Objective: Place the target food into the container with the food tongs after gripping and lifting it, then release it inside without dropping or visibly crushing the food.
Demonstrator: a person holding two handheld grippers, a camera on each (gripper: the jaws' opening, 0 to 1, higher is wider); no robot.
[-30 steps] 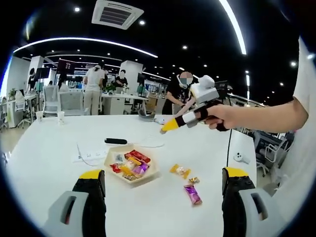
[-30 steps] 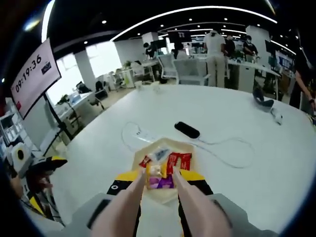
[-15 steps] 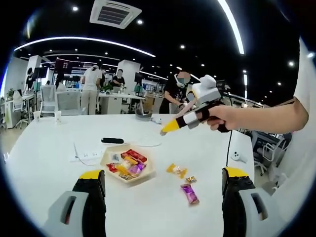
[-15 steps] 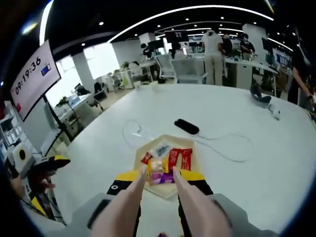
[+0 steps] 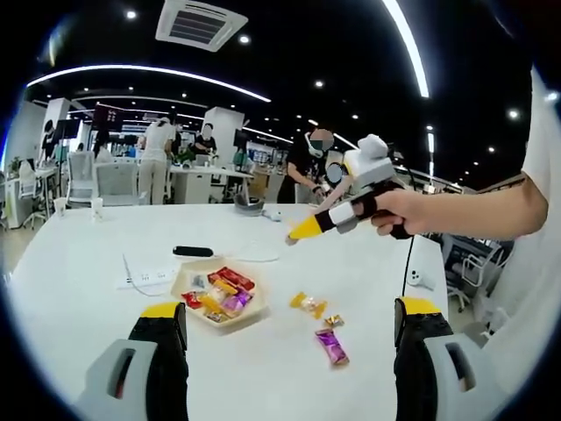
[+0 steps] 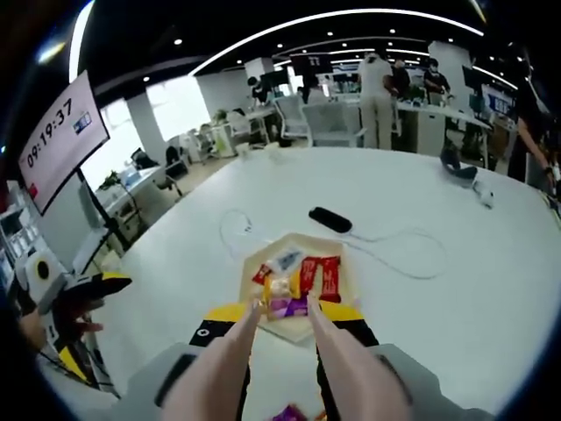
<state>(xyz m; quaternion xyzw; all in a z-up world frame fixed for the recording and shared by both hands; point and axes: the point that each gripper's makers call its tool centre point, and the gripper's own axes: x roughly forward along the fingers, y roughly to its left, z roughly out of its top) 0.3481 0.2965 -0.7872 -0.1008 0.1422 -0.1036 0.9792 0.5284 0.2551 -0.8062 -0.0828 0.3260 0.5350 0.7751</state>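
Note:
A shallow paper tray (image 5: 186, 279) of wrapped candies rests on the white table, also seen ahead of the tongs (image 6: 289, 239). Loose on the table to its right lie a yellow candy (image 5: 307, 304), a small gold one (image 5: 333, 321) and a purple one (image 5: 331, 346). My right gripper (image 6: 282, 313) is shut on the food tongs (image 6: 235, 351), whose two arms stand apart with nothing between them, tips just short of the tray. A hand holds that gripper (image 5: 302, 230) above the table. My left gripper (image 5: 291, 307) is wide open and holds nothing.
A black device (image 5: 193, 252) and a white power strip with cable (image 5: 145, 279) lie behind the tray. A small white object (image 5: 422, 281) sits at the table's right. People stand at desks in the back. The left gripper (image 6: 88, 285) shows at the left edge.
The right gripper view has drawn back a little: the tray sits slightly farther from the tongs' tips and a purple candy now shows at the bottom. Both grippers' jaws are unchanged.

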